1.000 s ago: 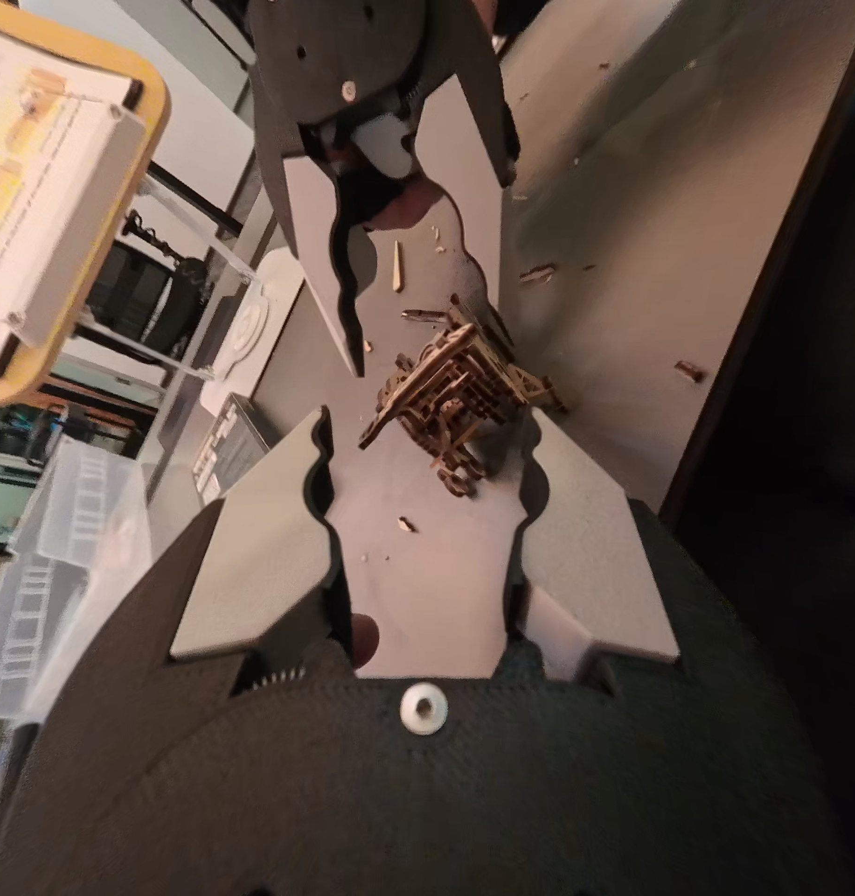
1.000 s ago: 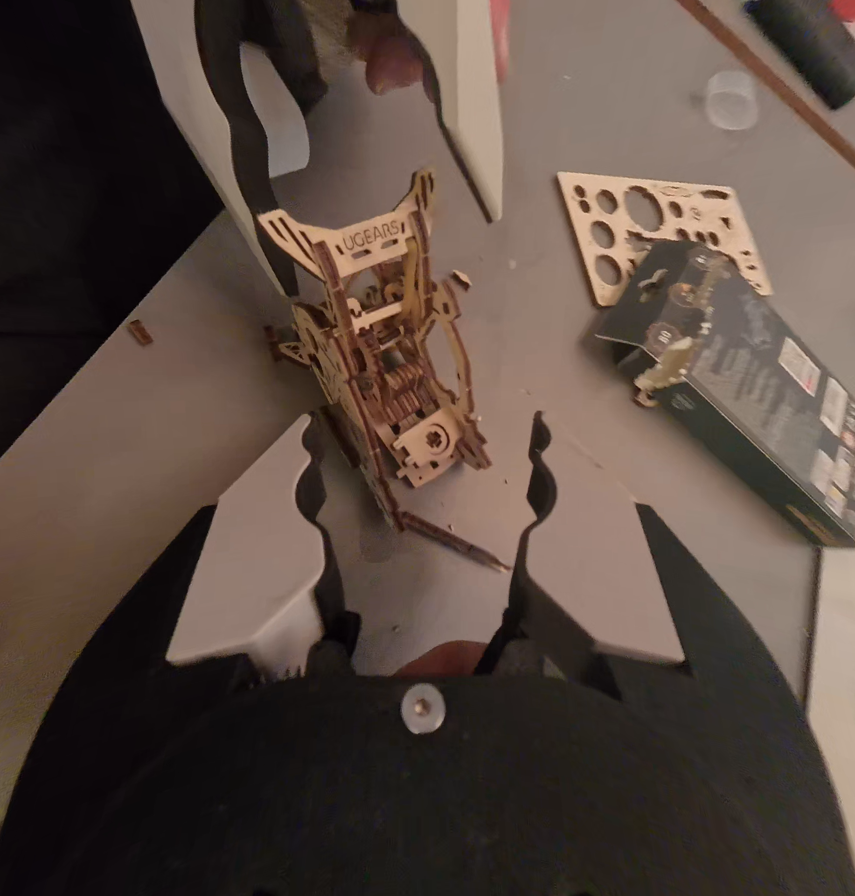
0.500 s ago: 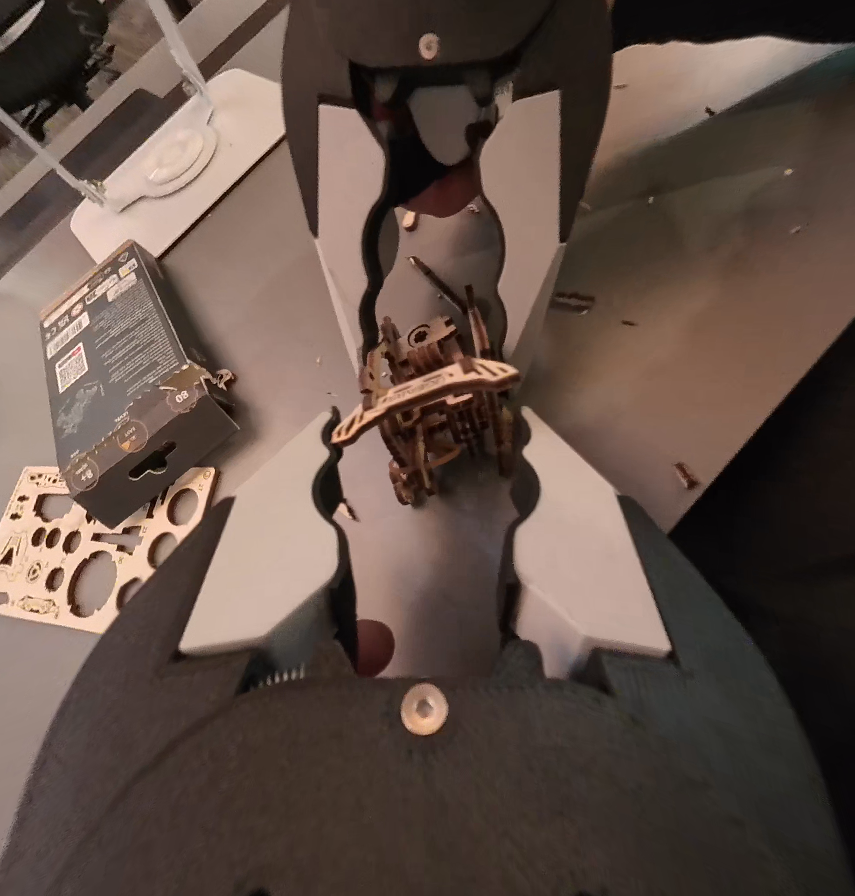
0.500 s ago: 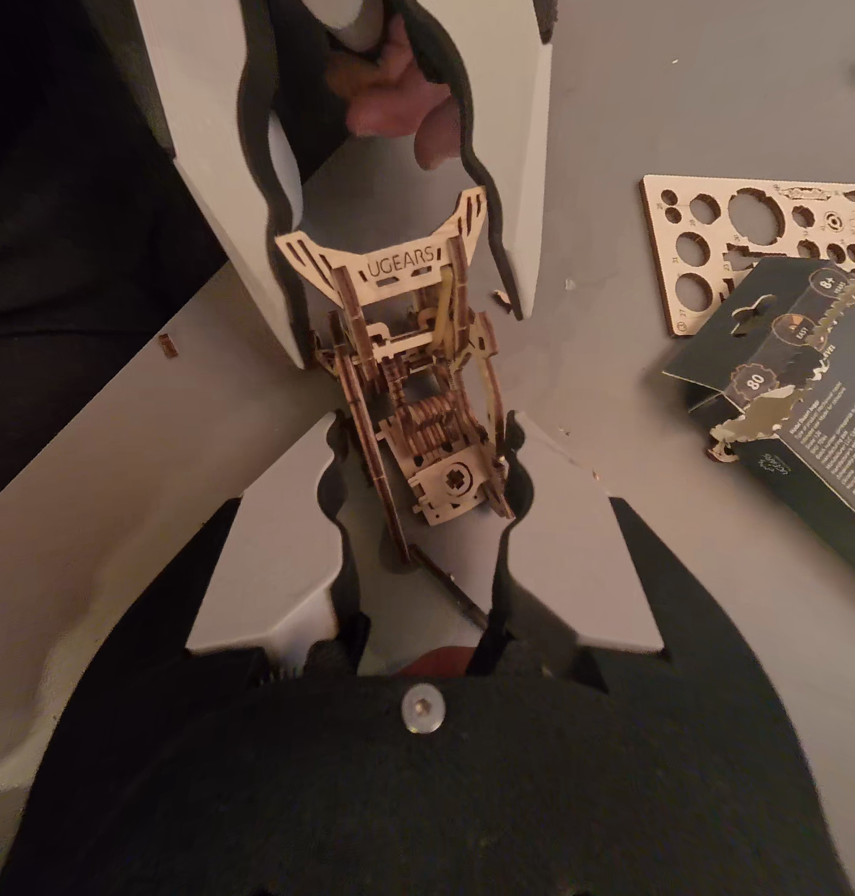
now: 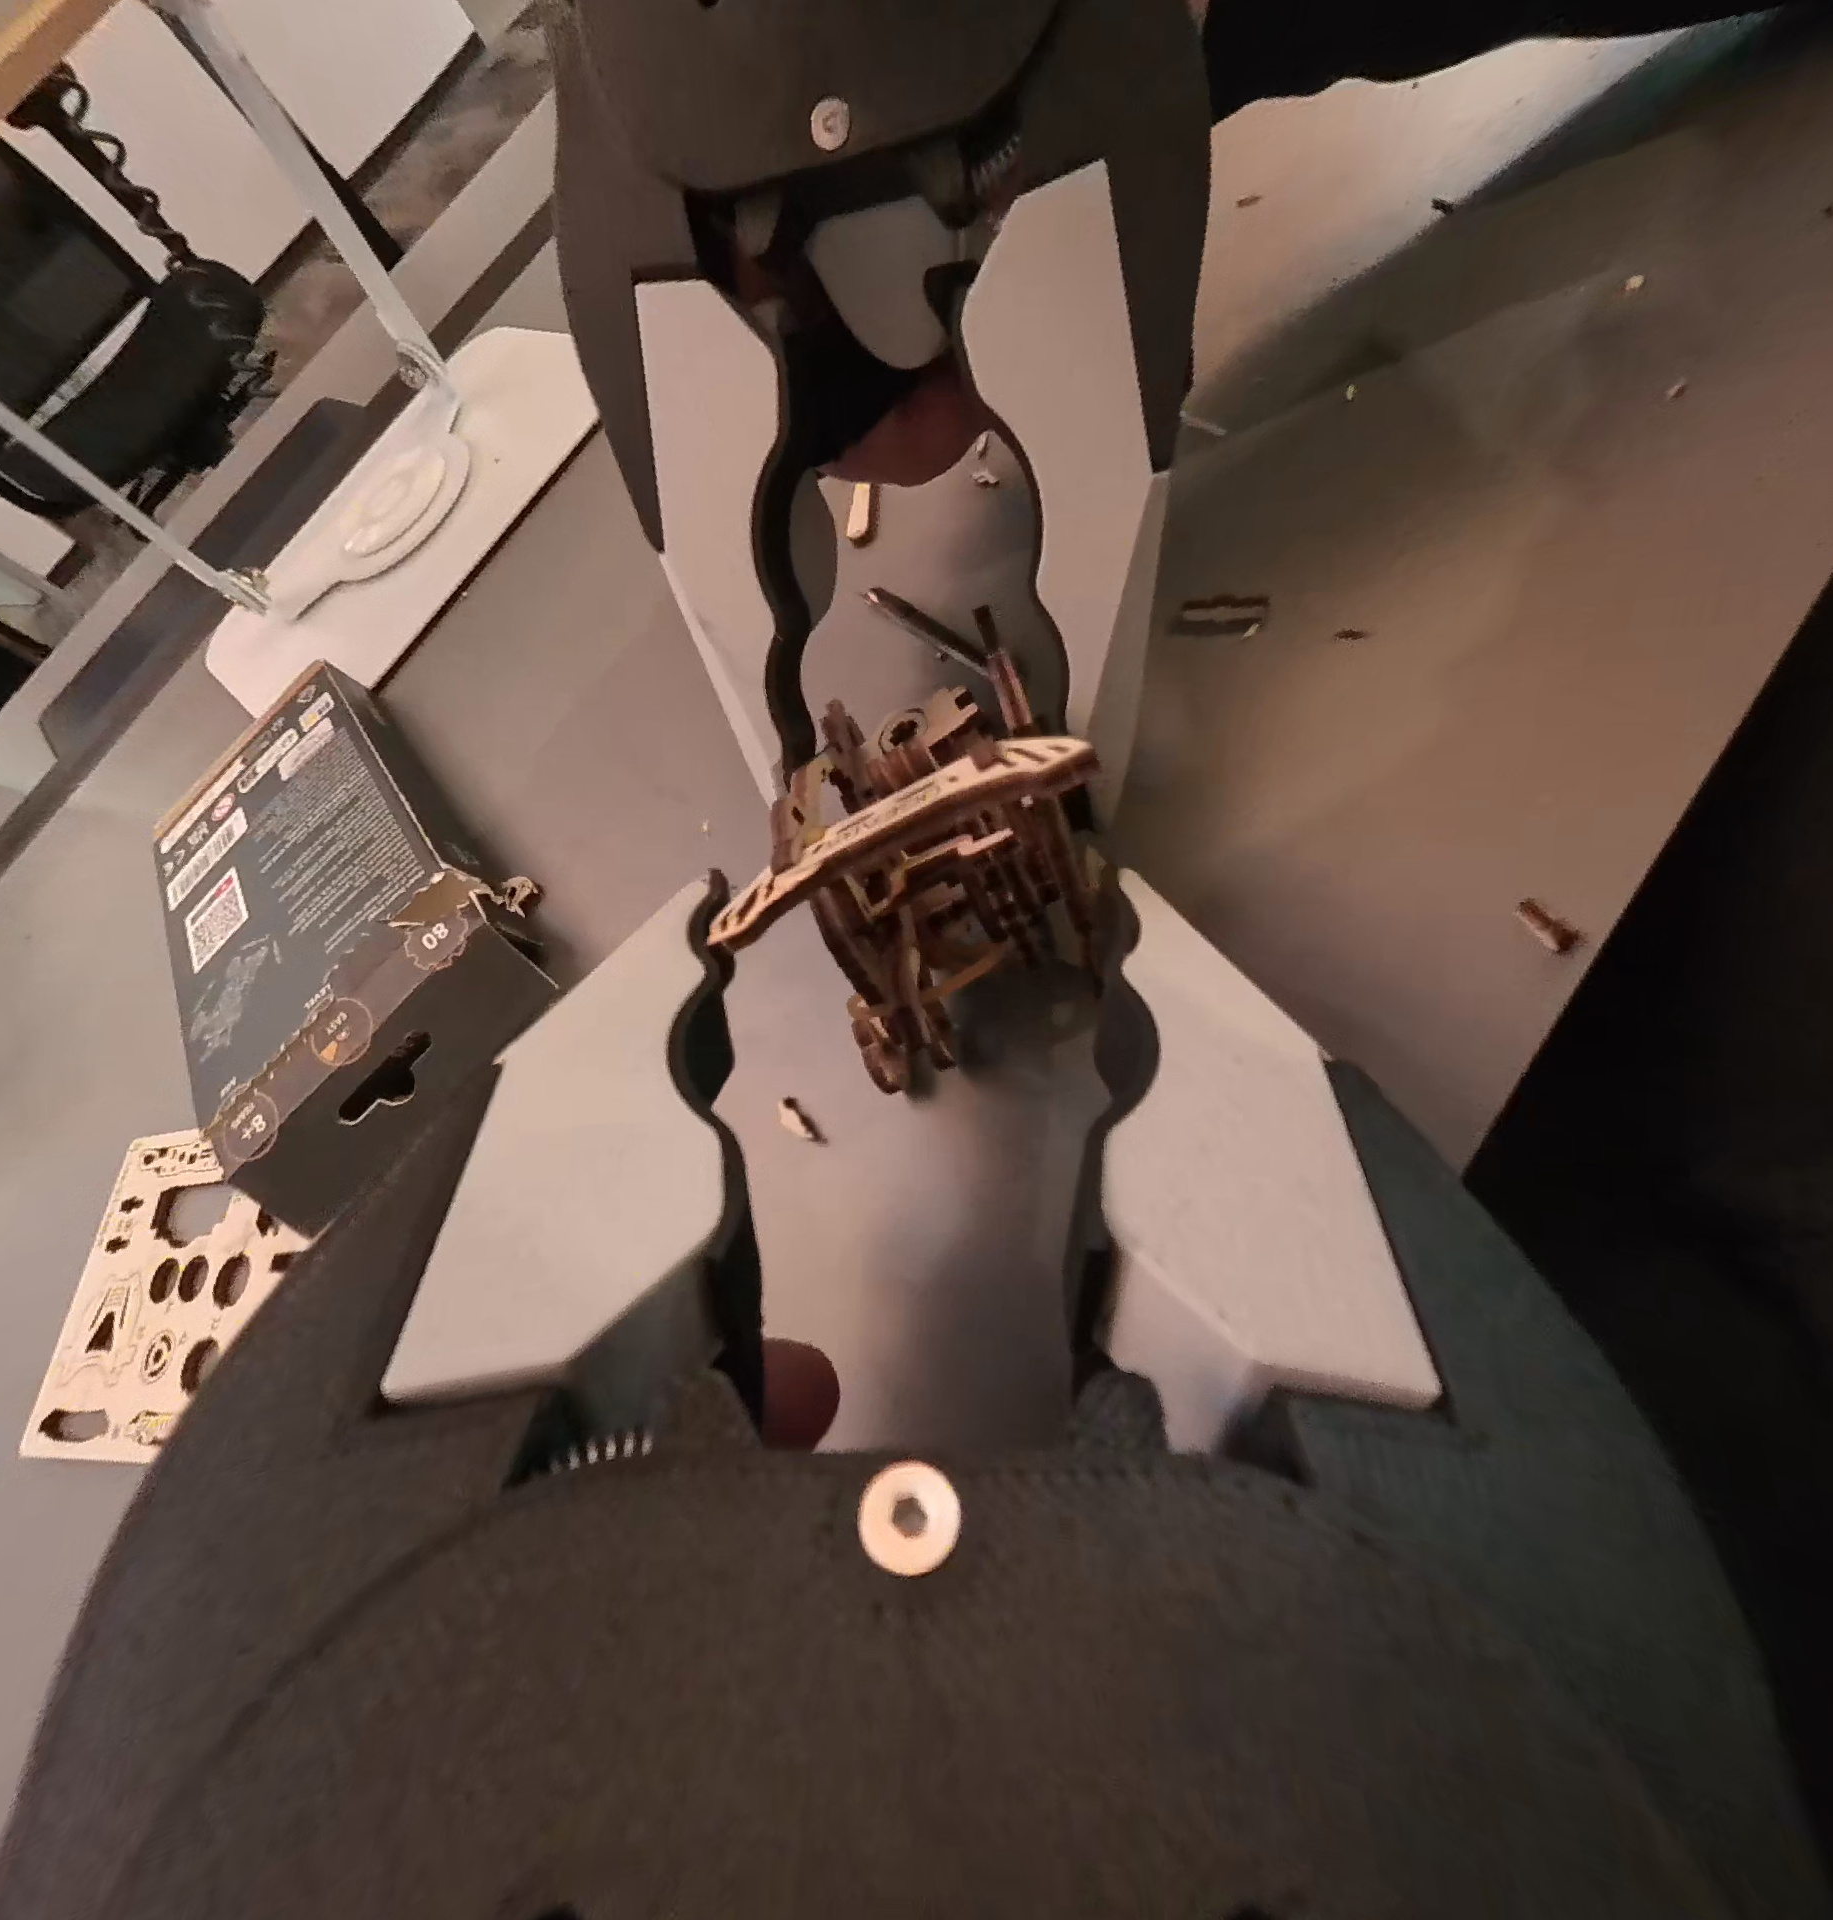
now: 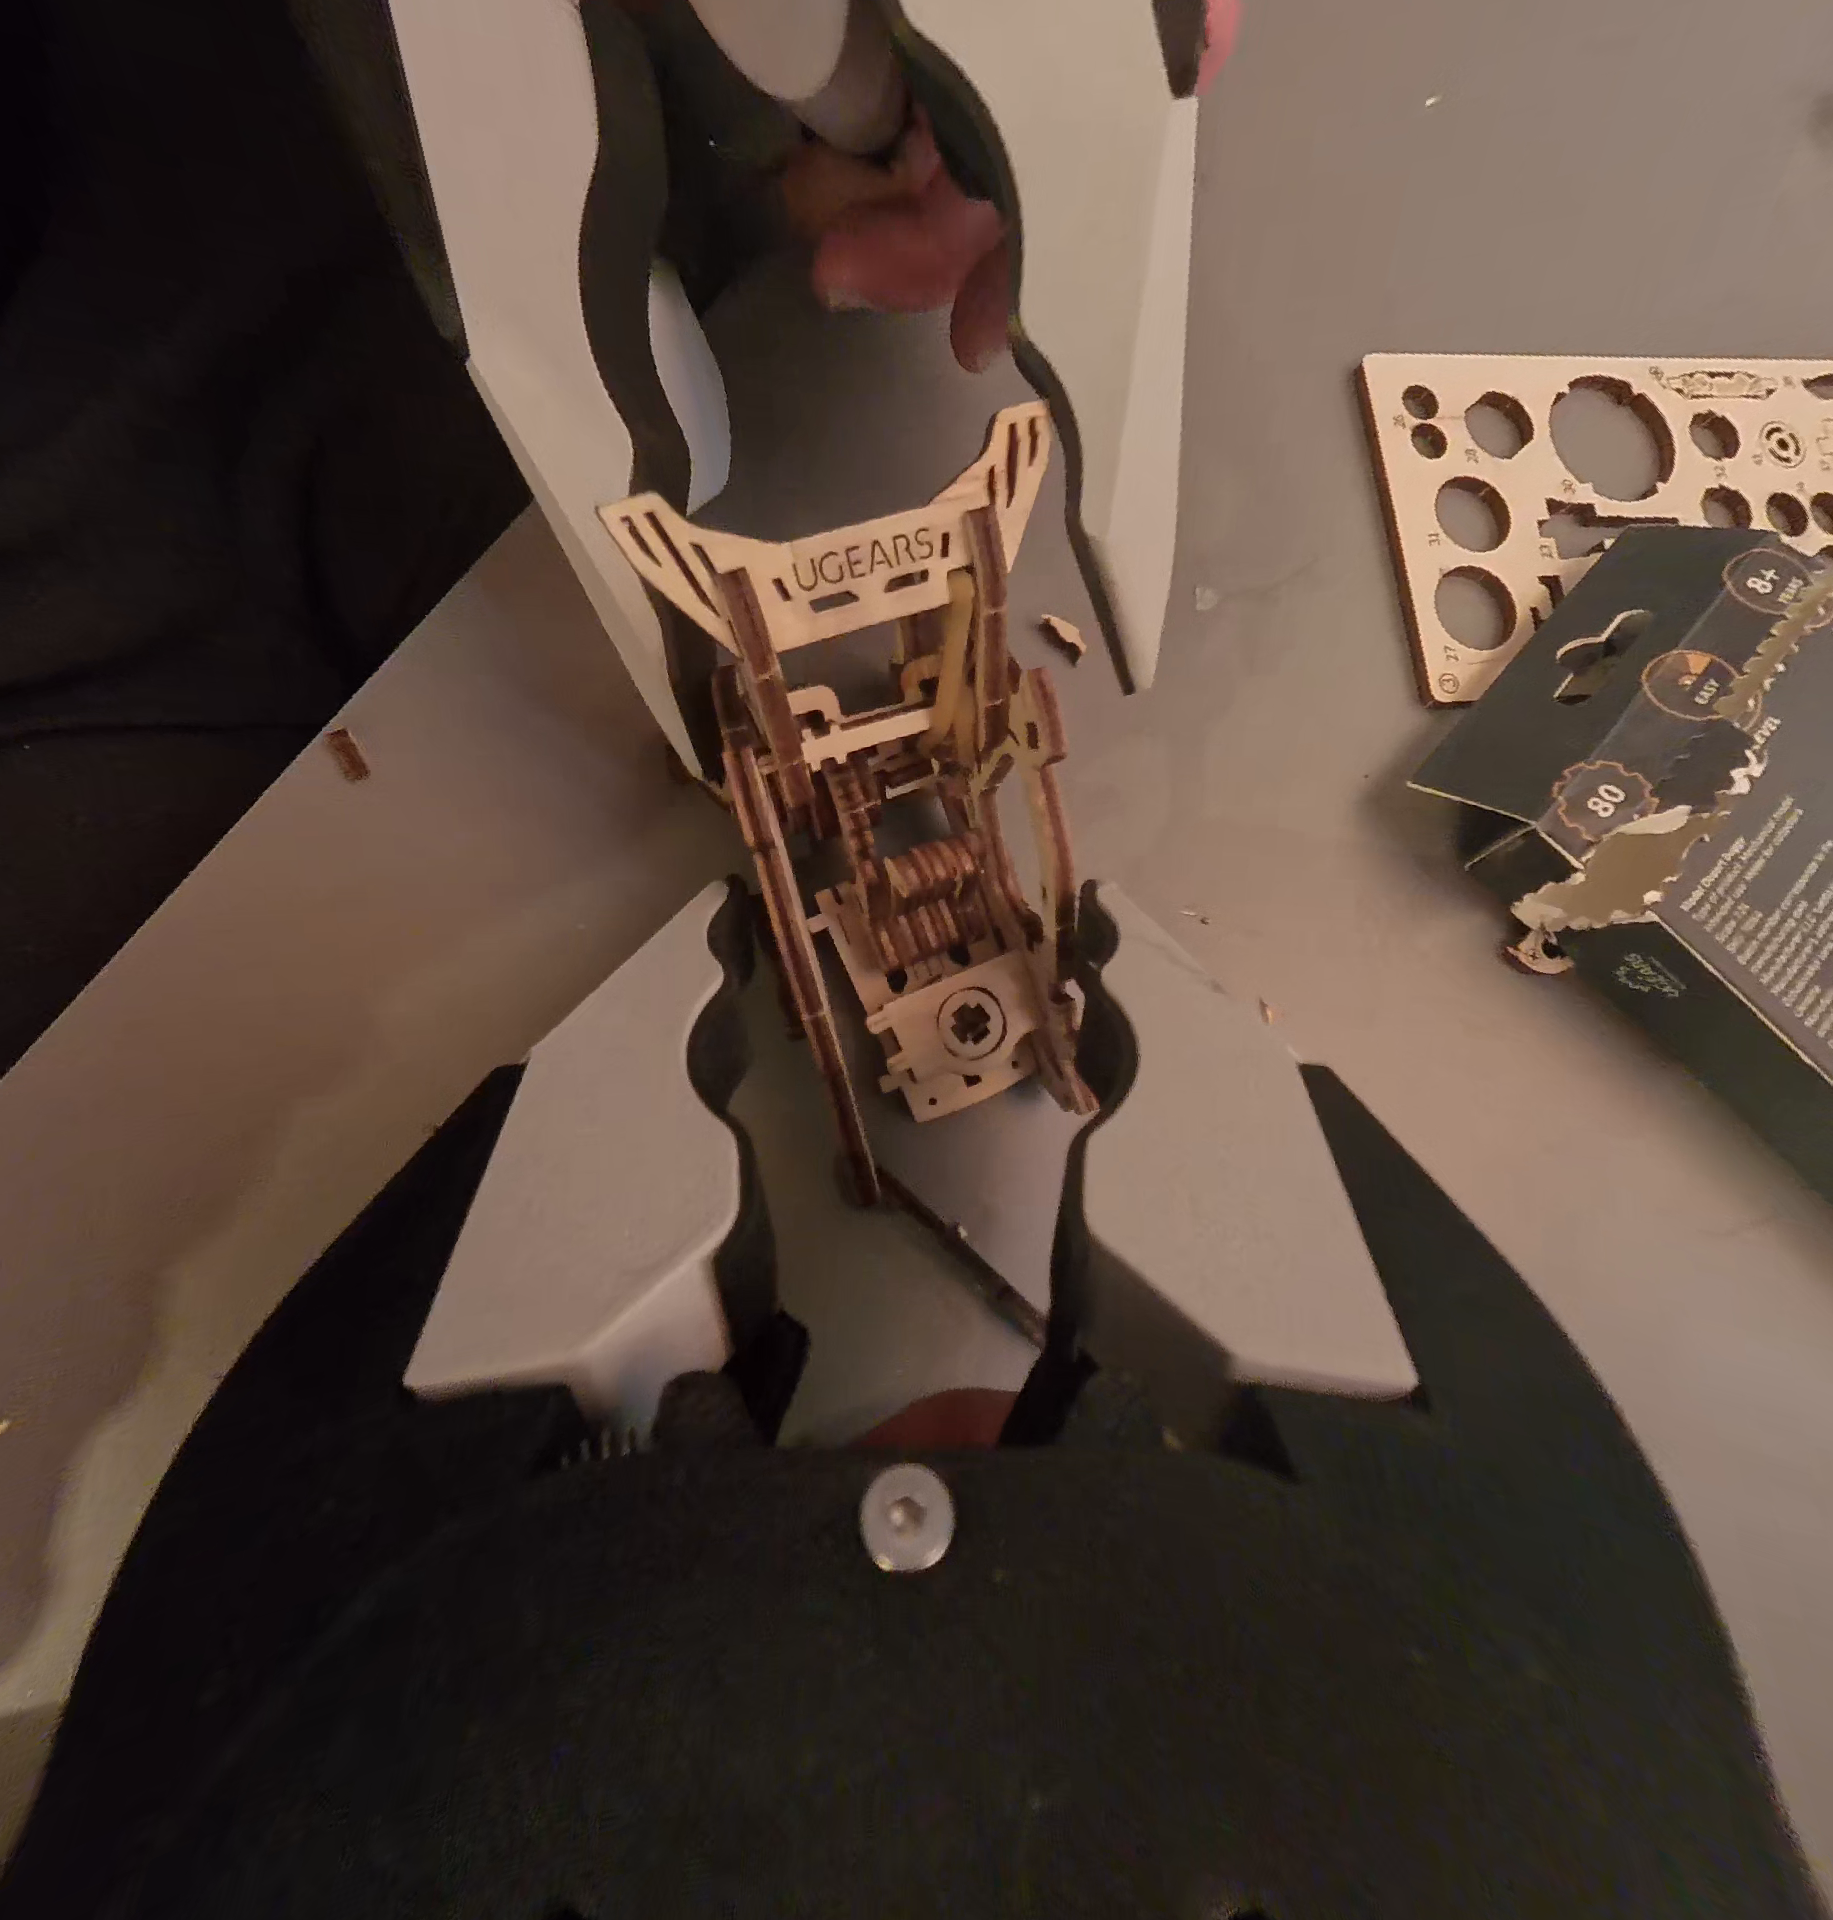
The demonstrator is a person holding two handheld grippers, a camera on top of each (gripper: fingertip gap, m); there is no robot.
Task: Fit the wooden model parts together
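**Two grippers close in on a small wooden model at a table's corner**

A pale, laser-cut plywood model (image 6: 896, 831), a lattice of slotted plates, stacked brown gears and a curved top bar, stands tilted on a matte grey table (image 6: 1359, 208), between two opposed grippers. The right gripper (image 6: 907, 935), grey wavy-edged fingers on a coarse black body, straddles the model's lower end, its jaws part-way open with both inner edges just at the wood's sides; whether they press it cannot be told. The left gripper (image 5: 912, 914) faces it from the other side, jaws part-way open, one fingertip by the curved bar and the other beside the frame; firm contact cannot be confirmed. A thin dark rod (image 6: 969, 1262) lies on the table under the right gripper's fingers. Small wood offcuts (image 5: 1218, 615) and splinters dot the surface. The table's edge runs close by, with darkness beyond it, leaving little room on that side. On the open side lie a dark printed cardboard box (image 6: 1722, 862) and a flat plywood sheet (image 6: 1577, 457) punched with round holes. A white base with clear acrylic struts (image 5: 392, 478) stands farther back.
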